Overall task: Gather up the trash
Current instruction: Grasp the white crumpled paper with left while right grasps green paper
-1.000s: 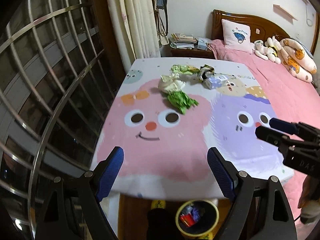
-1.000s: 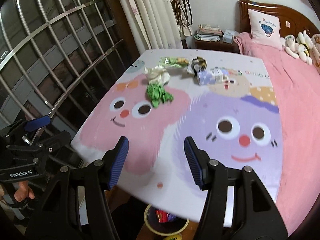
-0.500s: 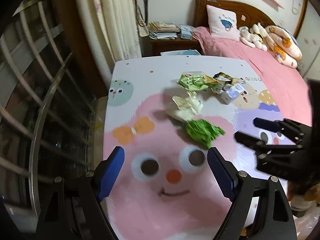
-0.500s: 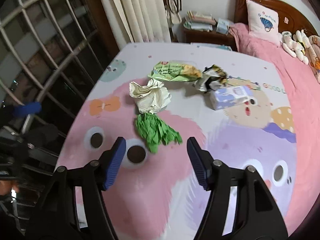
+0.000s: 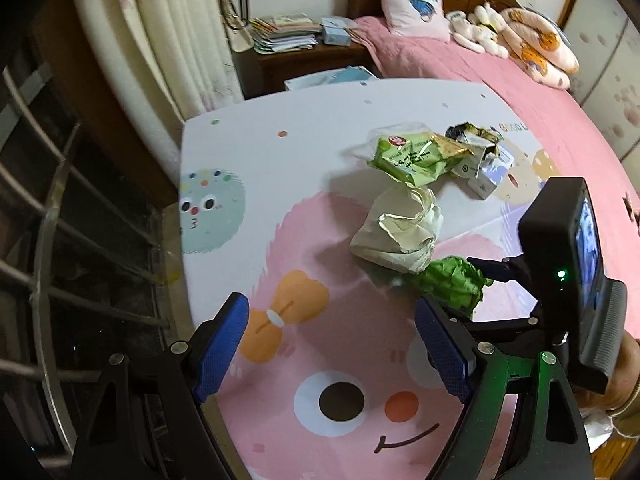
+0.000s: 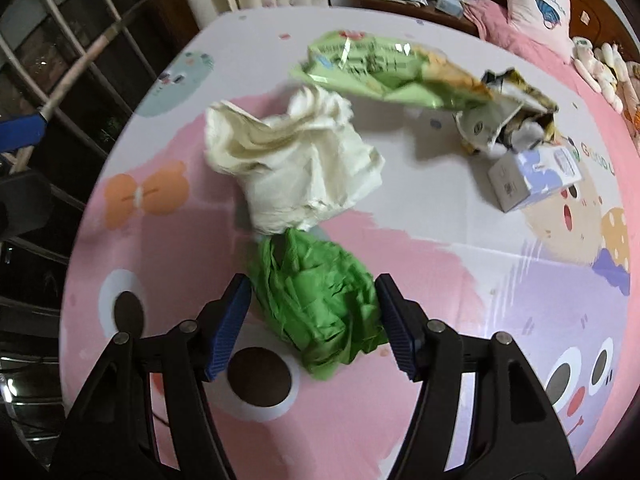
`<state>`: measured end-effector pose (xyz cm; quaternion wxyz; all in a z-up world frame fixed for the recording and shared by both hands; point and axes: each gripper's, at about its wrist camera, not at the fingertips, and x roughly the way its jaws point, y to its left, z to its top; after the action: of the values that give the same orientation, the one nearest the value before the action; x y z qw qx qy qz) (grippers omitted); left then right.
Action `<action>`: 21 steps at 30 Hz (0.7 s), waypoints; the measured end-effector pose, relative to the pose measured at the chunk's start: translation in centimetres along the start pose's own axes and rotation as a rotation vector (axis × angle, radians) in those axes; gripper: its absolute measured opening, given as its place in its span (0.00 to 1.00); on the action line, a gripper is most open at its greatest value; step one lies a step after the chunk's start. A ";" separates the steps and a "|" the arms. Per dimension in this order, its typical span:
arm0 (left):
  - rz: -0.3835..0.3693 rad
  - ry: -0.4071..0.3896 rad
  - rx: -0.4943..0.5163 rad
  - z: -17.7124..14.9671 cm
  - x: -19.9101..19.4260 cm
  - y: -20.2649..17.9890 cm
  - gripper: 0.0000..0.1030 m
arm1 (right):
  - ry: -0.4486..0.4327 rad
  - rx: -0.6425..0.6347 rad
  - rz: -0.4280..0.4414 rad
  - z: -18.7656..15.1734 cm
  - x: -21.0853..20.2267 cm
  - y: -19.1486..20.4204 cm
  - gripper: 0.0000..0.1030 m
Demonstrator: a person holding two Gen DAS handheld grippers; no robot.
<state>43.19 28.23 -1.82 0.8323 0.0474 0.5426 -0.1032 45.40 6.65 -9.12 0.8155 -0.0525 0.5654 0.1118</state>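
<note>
A table with a cartoon tablecloth holds a heap of trash. Nearest lies a crumpled green wad, and my right gripper points down over it, open, one blue pad on either side and neither visibly pressing. Behind the wad are a crumpled white paper, a green snack wrapper, a torn dark wrapper and a small white-and-purple box. My left gripper hangs open over the pink face print, nothing between its fingers, left of the green wad.
Window bars and a curtain run along the table's left side. Beyond the far edge stand a nightstand with stacked papers and a pink bed with pillows. A person's hand holds the right gripper's body.
Both grippers moved forward and down over the table toward the trash. The right one now straddles the green wad. The bin below the front edge has left view.
</note>
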 end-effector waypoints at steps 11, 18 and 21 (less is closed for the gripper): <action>-0.091 0.039 0.112 2.7 3.6 -3.6 0.84 | -0.020 0.129 -0.023 -1.6 -0.1 -2.8 0.39; -0.108 0.099 0.189 5.1 8.1 -7.2 0.84 | -0.036 0.298 -0.051 -3.3 -1.5 -6.9 0.39; -0.083 0.127 0.215 5.6 10.2 -8.5 0.84 | -0.041 0.347 -0.062 -4.2 -2.1 -8.5 0.39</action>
<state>50.30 17.63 -8.58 0.7814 0.1200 0.5815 -0.1920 42.90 -2.74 -9.00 0.8269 0.0739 0.5574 -0.0116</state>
